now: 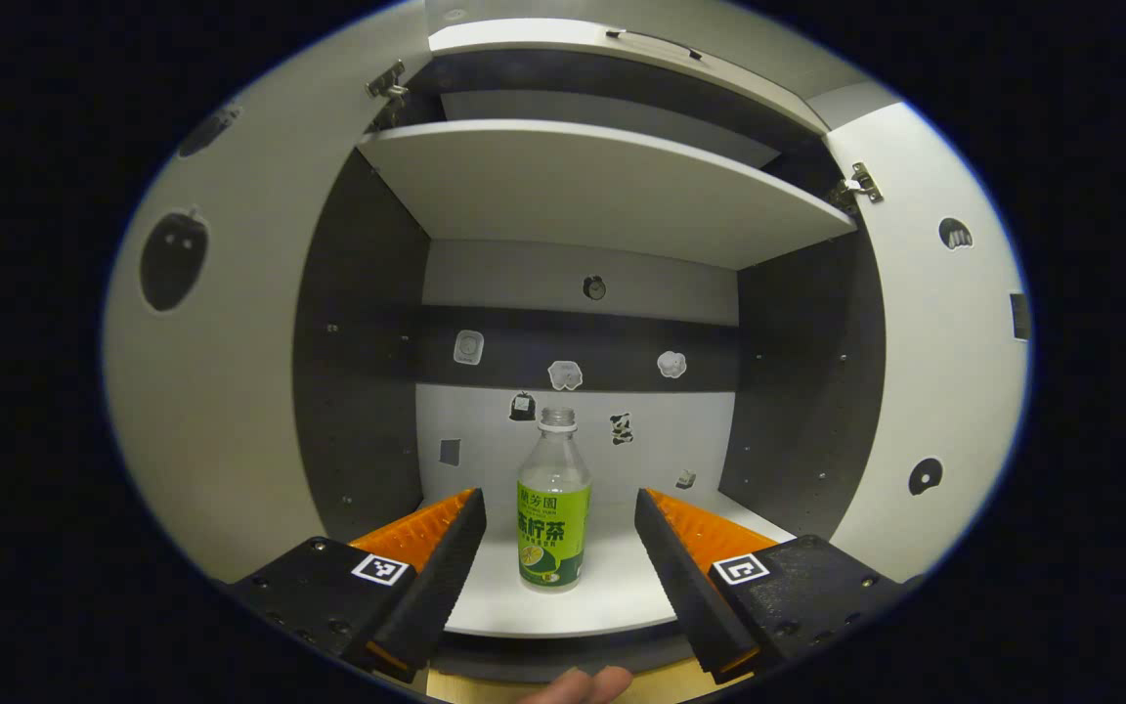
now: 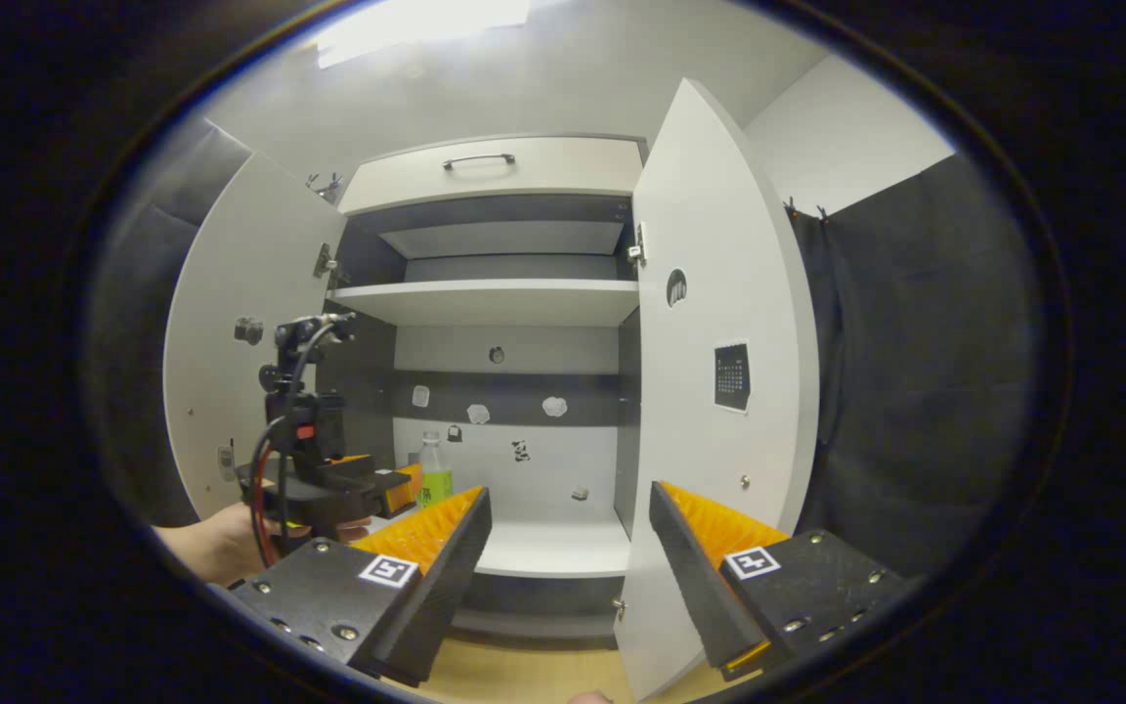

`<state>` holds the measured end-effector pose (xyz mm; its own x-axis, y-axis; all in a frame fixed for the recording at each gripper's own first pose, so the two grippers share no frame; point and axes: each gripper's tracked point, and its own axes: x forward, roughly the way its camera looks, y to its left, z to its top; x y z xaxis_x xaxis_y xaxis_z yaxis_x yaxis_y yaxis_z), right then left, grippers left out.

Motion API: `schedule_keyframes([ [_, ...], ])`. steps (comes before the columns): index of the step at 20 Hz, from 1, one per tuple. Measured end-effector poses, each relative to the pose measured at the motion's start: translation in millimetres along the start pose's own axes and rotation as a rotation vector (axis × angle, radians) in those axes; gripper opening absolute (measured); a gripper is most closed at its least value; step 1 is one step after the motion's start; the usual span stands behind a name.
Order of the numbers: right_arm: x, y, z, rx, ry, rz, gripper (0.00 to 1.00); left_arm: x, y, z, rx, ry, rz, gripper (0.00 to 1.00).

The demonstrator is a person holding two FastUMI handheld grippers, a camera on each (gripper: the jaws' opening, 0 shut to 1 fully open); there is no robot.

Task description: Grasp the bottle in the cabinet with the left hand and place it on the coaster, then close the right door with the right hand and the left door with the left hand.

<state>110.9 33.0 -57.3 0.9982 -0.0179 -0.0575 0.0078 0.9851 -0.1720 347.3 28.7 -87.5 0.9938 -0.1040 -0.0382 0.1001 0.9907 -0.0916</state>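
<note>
Bottle (image 1: 553, 508) upright on cabinet shelf (image 1: 612, 596), green label with writing. I see left tool (image 1: 555, 548) spread, not touching it. Right tool (image 2: 571, 548) spread too.

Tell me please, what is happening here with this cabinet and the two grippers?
A person holds a gripper in each hand in front of an open cabinet. The left gripper is open and lined up with a bottle that stands upright on the lower shelf; its fingers do not touch the bottle. The right gripper is open too and holds nothing, farther back, near the right door. Both that door and the left door are wide open.
</note>
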Motion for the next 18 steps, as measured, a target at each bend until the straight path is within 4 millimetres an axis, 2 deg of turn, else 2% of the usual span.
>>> schedule_keyframes([
  [6,-10.2,15.2,0.5,-0.024,-0.035,0.076,0.98,62.1,6.5,-24.3,-0.001,0.021,0.030,0.97],
  [9,-16.2,19.0,-8.9,-0.058,-0.020,0.101,0.98,82.1,9.0,-35.5,-0.042,0.050,0.039,0.98],
  [12,-22.8,17.4,-26.9,-0.046,0.038,0.102,0.96,98.5,14.8,-44.2,-0.039,0.064,0.049,0.98],
  [13,-24.6,15.5,-30.3,-0.029,0.053,0.092,0.94,100.8,14.9,-46.2,-0.029,0.072,0.042,0.98],
  [15,-26.6,12.6,-30.8,0.018,0.066,0.078,0.96,97.2,15.9,-48.5,-0.019,0.093,0.040,0.83],
  [18,-30.3,8.2,-24.9,0.047,0.057,0.067,0.95,76.7,13.2,-36.6,-0.019,0.096,0.022,0.81],
])
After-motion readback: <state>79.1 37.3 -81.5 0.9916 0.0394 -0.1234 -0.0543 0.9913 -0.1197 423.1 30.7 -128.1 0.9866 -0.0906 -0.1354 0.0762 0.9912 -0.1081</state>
